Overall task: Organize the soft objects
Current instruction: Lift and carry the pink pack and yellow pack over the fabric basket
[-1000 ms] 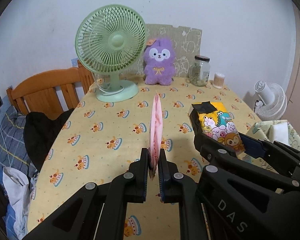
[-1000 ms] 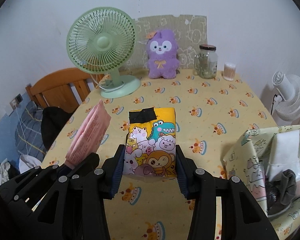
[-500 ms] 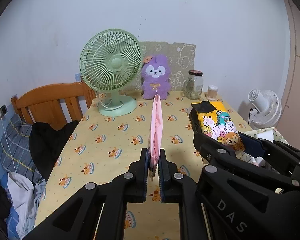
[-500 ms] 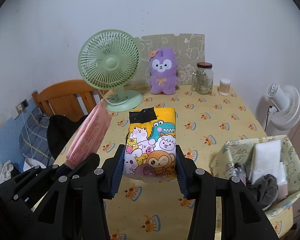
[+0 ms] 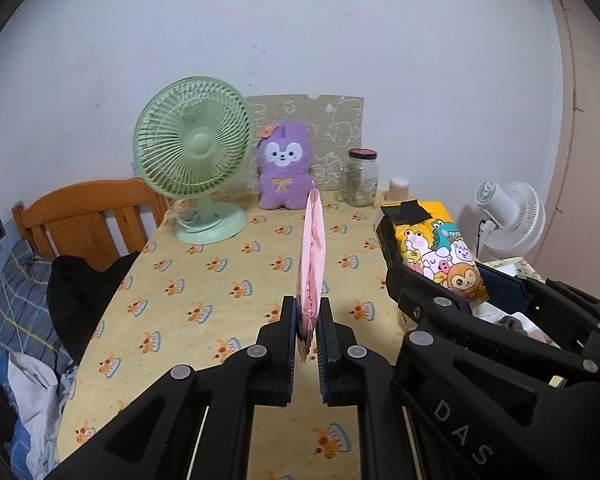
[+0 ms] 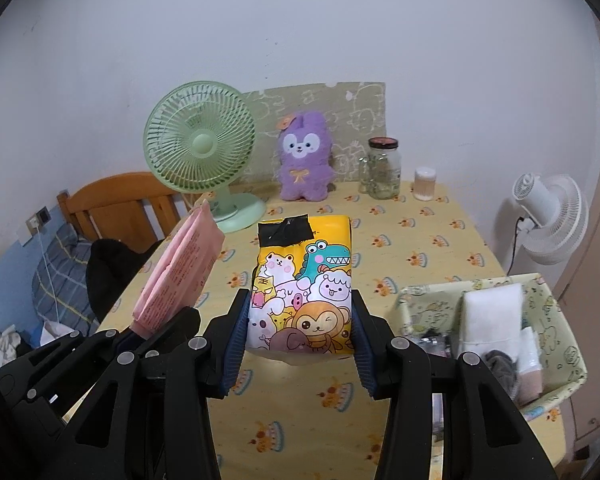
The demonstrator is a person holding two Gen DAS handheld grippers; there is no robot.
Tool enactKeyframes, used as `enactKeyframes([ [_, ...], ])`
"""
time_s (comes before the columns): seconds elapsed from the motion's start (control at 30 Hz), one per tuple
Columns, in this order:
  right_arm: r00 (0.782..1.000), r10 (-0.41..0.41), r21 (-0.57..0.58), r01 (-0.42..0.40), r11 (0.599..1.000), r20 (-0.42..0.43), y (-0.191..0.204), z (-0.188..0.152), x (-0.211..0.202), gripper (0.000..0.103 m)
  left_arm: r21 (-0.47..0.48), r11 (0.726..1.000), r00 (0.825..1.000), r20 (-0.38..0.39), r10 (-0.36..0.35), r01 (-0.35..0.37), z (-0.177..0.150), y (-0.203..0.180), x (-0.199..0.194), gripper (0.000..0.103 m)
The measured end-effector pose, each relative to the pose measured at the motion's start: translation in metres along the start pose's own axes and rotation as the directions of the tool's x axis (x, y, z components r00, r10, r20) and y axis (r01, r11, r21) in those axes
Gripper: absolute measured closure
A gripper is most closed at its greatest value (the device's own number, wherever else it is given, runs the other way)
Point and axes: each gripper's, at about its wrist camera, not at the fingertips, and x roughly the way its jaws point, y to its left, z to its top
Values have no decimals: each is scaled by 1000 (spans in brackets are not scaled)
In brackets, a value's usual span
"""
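Honestly the pink pack (image 5: pixel 313 256) looks sketchy: the left tool (image 5: pixel 308 334) is pinched nearly closed on just its bottom edge, so it stands tall above the tabletop (image 5: pixel 204 280) and could flop or slip out. The right tool (image 6: pixel 300 336) is spread wide, clamping the cartoon tissue pack (image 6: pixel 304 288) by its sides, mid-air, with the fabric basket (image 6: pixel 556 316) just beside it on the right.

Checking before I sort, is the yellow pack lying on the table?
No, the right gripper holds the yellow pack in the air above the table.
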Motion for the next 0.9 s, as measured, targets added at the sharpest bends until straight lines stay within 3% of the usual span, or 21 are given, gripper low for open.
enactKeyframes([
  [0.9, 994, -106, 62, 104, 993, 27, -87, 0, -24, 53, 79, 988, 991, 2, -131, 131, 11, -91, 8, 96],
])
